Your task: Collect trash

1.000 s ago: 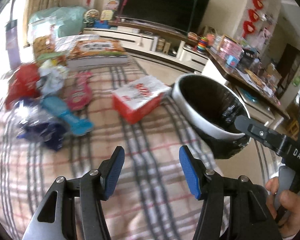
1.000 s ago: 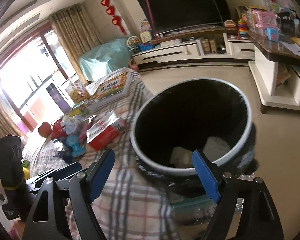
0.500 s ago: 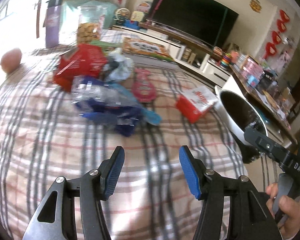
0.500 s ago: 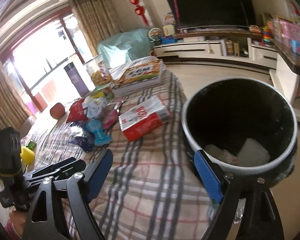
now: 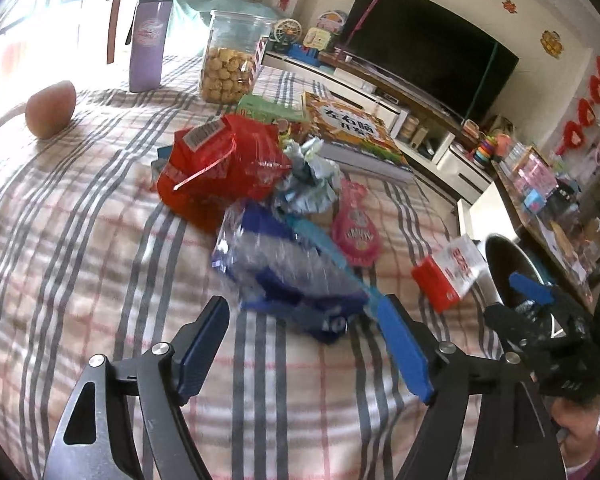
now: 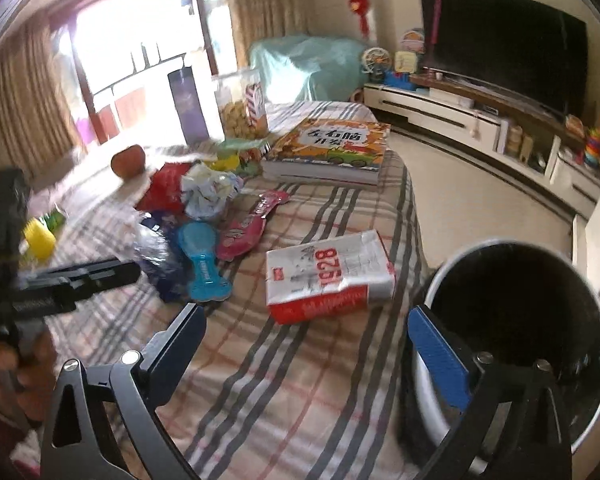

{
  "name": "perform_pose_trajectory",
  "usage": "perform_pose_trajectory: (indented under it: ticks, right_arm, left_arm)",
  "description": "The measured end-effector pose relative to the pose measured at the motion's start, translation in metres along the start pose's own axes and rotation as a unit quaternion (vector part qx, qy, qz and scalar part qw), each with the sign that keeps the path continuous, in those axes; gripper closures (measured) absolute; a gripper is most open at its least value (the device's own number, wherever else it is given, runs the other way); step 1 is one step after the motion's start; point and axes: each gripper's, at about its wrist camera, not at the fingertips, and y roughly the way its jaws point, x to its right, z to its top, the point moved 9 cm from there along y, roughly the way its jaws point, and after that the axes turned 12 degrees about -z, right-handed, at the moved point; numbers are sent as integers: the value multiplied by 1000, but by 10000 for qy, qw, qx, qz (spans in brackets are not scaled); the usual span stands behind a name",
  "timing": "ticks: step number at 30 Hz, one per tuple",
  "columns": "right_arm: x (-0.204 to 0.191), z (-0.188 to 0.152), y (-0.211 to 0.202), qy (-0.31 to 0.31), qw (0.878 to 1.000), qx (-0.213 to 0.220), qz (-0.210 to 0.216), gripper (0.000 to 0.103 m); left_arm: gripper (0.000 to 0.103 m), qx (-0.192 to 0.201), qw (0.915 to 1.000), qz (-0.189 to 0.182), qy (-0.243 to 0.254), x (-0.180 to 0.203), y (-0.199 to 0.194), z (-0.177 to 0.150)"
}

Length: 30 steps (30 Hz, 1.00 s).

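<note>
Lying flat, red-and-white carton (image 6: 330, 276) runs crosswise.

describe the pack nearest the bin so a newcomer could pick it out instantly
Start at the black bin off the edge of the plaid table. The pack lies flat on the cloth right beside it, apart from the wrapper pile further in. It alone is boxy: white top printed 1928 in red, red side.

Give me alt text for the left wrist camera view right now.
The open left gripper hovers over a plaid tablecloth, facing a heap of wrappers: a blue plastic bag nearest, a red bag behind. The black trash bin sits at the right.
</note>
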Motion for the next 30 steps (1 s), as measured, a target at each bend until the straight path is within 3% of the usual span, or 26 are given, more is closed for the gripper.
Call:
perform_pose_trajectory:
  ticks: [10,13,17,24,30]
  right_arm:
    - [-2,-3,45,-312,9980,-544,-23,3]
    - [-2,-7,50,-339,9977,-576,-102,14]
    - [-1,-10,42,-108,9989,-462,23,14]
    - [-10,-9,9,279,9991,-149,290,14]
    - [-15,-19,-7,562,9974,-123,427,14]
  left_arm:
    - [25,-176,9997,171,-92,-13,39,10]
    - [40,-144,9996,211,116,-13,42,9]
    - [65,-110,9994,114,292,-11,39,4]
    - [75,-25,9992,4,388,-11,19,-11]
    - [77,-46,9980,-143,614,5,2,-20]
